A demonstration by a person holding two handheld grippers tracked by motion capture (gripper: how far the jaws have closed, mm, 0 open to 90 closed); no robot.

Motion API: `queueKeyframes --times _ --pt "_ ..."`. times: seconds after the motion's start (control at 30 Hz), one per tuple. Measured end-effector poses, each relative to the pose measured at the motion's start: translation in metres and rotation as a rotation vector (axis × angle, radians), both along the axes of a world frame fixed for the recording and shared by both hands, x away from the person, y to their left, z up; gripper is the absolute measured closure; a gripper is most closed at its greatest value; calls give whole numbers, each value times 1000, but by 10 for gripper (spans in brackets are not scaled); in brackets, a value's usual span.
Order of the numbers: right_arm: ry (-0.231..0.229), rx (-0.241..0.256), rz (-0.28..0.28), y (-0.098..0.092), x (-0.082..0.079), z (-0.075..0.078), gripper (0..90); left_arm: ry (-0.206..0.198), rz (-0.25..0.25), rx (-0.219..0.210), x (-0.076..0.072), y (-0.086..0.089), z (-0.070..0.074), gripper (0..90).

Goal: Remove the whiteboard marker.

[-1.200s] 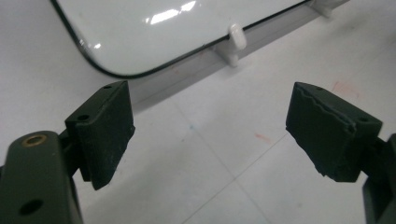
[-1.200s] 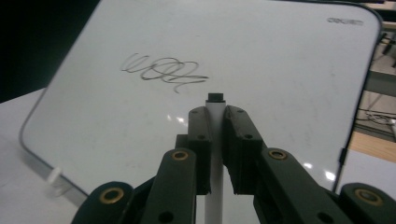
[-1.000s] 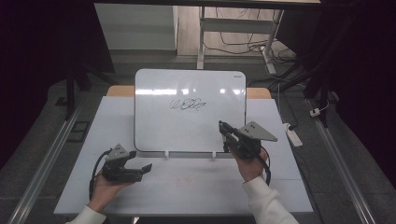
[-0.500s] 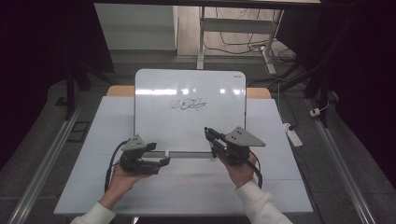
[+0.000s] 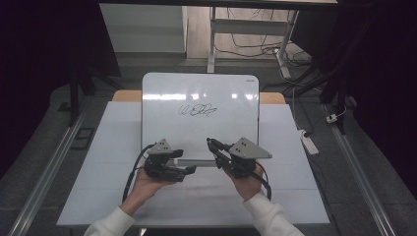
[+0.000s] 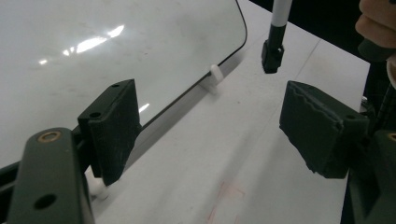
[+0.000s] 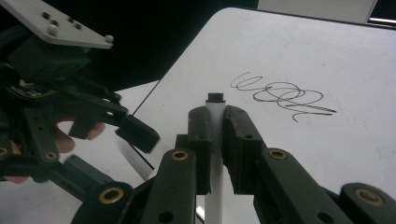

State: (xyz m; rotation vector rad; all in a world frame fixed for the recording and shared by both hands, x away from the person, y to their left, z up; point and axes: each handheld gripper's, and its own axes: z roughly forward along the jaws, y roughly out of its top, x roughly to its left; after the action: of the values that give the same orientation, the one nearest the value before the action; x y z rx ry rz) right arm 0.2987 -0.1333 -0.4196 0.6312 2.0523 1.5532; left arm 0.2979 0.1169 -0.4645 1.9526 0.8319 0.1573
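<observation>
Marker clamped upright between the closed jaws of the right gripper, its capped end toward the left gripper, which waits wide open beside it above the whiteboard's lower edge

Dark room, grey floor, white power strip, tangled floor cables

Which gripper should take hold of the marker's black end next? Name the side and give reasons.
Left, probably. The left gripper is open and empty, with the black end of the marker just beyond its jaws. The right gripper is shut on the marker, so it can only hold it steady.
</observation>
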Motion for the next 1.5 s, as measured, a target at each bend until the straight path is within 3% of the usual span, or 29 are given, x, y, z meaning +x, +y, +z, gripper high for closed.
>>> queueKeyframes --times 0.57,0.73,1.1,1.3,1.37,1.5 --pt "-15 -9 67 17 -7 -6 806 23 -53 -8 11 -26 -3 288" --pt "-28 -31 74 22 -10 -8 806 40 -88 -21 14 -34 -7 391" --pt "-51 -69 82 28 -13 -11 805 60 -119 -26 16 -40 -11 743" --pt "-52 -74 84 29 -13 -11 800 46 -112 -9 15 -41 -10 768" --pt "-44 -65 98 28 -12 -11 775 28 -103 -12 14 -40 -10 771" --pt "-1 -15 127 17 -10 -7 591 -9 -78 -24 14 -29 -6 774"
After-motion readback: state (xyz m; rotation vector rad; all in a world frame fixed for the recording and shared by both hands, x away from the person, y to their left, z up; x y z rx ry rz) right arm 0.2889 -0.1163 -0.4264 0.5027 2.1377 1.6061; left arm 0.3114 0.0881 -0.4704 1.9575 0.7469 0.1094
